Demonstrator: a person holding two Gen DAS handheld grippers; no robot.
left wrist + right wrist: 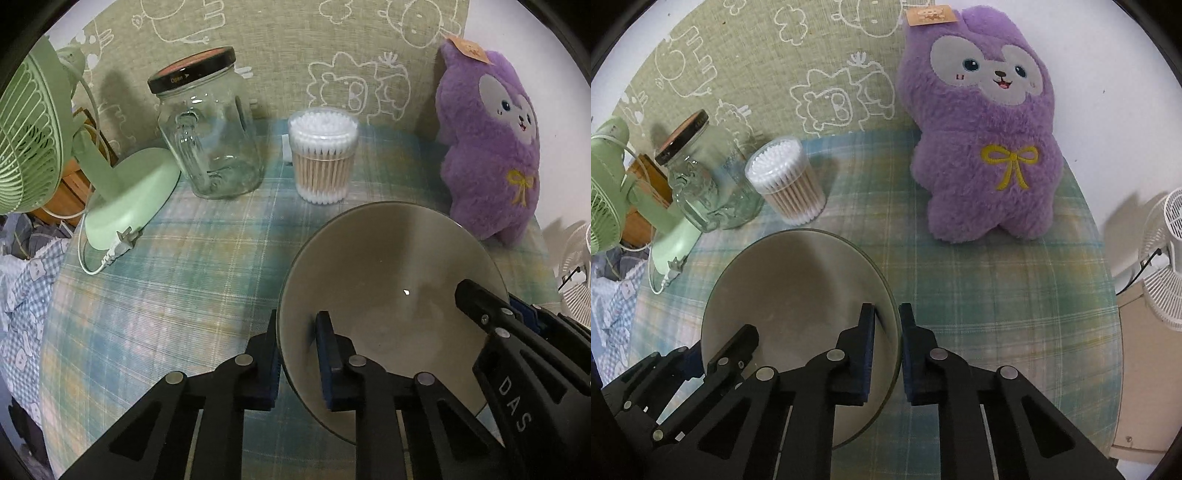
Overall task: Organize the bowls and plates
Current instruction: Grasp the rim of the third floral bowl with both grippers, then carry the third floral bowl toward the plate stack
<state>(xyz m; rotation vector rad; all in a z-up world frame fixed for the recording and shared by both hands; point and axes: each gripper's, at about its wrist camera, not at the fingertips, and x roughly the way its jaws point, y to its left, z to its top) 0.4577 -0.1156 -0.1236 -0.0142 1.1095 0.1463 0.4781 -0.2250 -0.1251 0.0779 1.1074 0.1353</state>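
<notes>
A beige bowl with a dark rim is held between both grippers above the plaid tablecloth. My left gripper straddles the bowl's left rim, one finger outside and one inside, shut on it. My right gripper straddles the bowl's right rim the same way, shut on it. The right gripper also shows in the left wrist view, and the left gripper shows in the right wrist view. No plate is in view.
At the back stand a glass jar with a black lid, a tub of cotton swabs and a purple plush toy. A green desk fan sits at the left, with its cord and plug. A white fan stands off the table at right.
</notes>
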